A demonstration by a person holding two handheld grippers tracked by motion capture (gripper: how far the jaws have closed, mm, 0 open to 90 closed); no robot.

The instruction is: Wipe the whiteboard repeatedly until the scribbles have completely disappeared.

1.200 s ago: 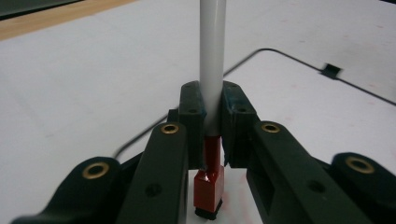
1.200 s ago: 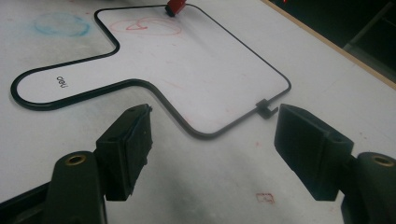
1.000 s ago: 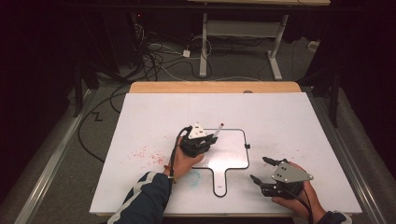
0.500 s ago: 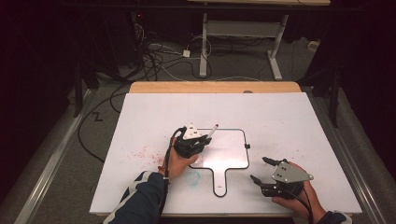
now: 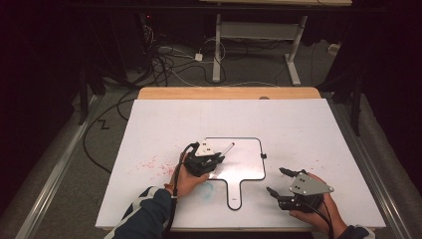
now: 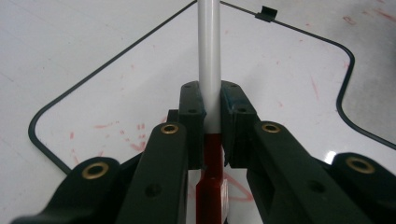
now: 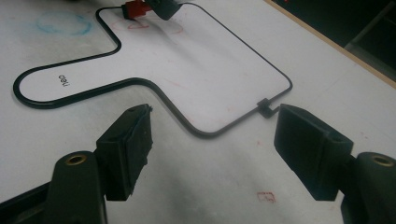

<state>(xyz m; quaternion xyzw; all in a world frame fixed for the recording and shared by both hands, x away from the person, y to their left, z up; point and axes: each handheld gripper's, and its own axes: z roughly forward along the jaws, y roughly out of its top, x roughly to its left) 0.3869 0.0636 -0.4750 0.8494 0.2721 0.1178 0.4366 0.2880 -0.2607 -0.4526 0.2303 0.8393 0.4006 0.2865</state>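
We see the left gripper [image 5: 213, 160] clamped on a marker [image 6: 208, 56], held between its 2 jaws over the whiteboard [image 5: 244, 159]; the right gripper [image 5: 279, 182] rests apart, jaws wide open.

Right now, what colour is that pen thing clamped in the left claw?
The marker has a grey-white barrel with a red end, clearest in the left gripper view.

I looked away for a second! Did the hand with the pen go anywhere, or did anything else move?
The left gripper, shut on the marker, slid a little toward the person and the left side of the small whiteboard. Nothing was picked up or let go. The right gripper stayed open beside the board's handle, and the board kept its place on the table.
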